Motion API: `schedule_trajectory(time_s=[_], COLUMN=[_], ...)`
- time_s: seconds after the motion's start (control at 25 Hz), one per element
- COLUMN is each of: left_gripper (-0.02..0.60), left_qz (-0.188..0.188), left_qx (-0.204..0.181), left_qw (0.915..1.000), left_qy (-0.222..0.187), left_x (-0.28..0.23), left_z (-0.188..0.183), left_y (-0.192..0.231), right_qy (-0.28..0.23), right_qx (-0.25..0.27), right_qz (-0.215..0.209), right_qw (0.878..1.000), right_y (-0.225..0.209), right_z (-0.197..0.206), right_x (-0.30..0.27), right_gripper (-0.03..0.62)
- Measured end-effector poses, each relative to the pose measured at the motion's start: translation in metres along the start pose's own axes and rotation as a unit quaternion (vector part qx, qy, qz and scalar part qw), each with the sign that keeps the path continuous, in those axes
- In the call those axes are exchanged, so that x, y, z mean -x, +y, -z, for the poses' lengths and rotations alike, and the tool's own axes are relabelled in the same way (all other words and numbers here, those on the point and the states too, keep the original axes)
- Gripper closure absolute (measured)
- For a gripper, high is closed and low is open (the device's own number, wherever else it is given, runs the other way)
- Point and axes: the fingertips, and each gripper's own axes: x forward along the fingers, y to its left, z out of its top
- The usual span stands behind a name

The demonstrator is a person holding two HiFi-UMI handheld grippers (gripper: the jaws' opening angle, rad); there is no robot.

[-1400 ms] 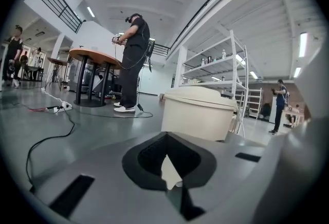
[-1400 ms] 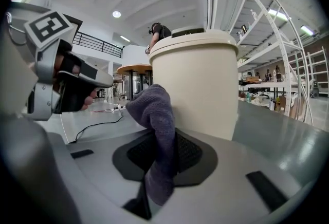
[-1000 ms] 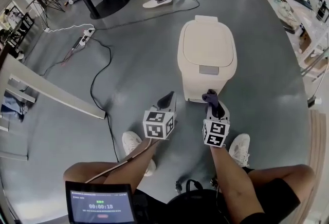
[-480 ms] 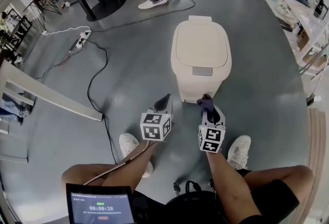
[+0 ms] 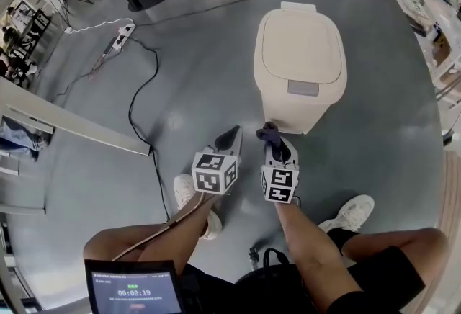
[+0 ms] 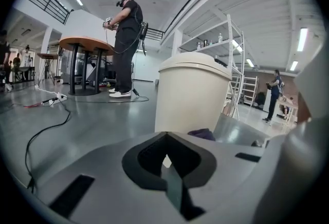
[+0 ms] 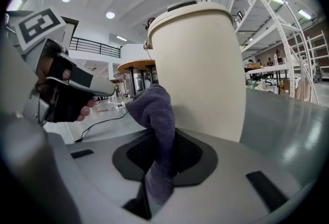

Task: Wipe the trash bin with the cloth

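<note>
Since a moment ago the right gripper (image 5: 272,141) has slid toward the bin's lower left front corner. Its jaws are clamped on a dark purple-grey cloth (image 7: 154,115), whose bunched top sits just beside the wall of the cream plastic trash bin with a closed lid (image 5: 299,53); contact cannot be confirmed. The left gripper (image 5: 232,140), jaws pressed together with nothing between them, hangs just left of it. The bin stands on the grey floor (image 5: 202,53), where a black cable (image 5: 137,100) trails.

The cream trash bin (image 5: 299,53) stands upright, lid shut, with the bunched purple cloth (image 5: 271,136) near its base.
</note>
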Motion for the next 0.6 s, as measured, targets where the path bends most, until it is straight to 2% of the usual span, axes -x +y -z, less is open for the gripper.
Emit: schedule_trajectory(time_s=[0.2, 0.4, 0.6], left_gripper=[0.583, 0.583, 0.584], left_qz=[-0.013, -0.016, 0.011], left_qx=[-0.006, -0.01, -0.016], left_qw=[0.9997, 0.999, 0.9987], left_qy=[0.02, 0.04, 0.046], left_x=[-0.002, -0.009, -0.019], left_z=[0.018, 0.032, 0.033], left_y=[0.016, 0.018, -0.009], right_qy=[0.02, 0.027, 0.032], right_qx=[-0.002, -0.012, -0.02], right_qz=[-0.003, 0.014, 0.044], right_qw=[1.0, 0.999, 0.998], right_y=[0.0, -0.025, -0.069], right_z=[0.018, 0.028, 0.033], right_x=[-0.016, -0.016, 0.0], right_gripper=[0.52, 0.52, 0.52])
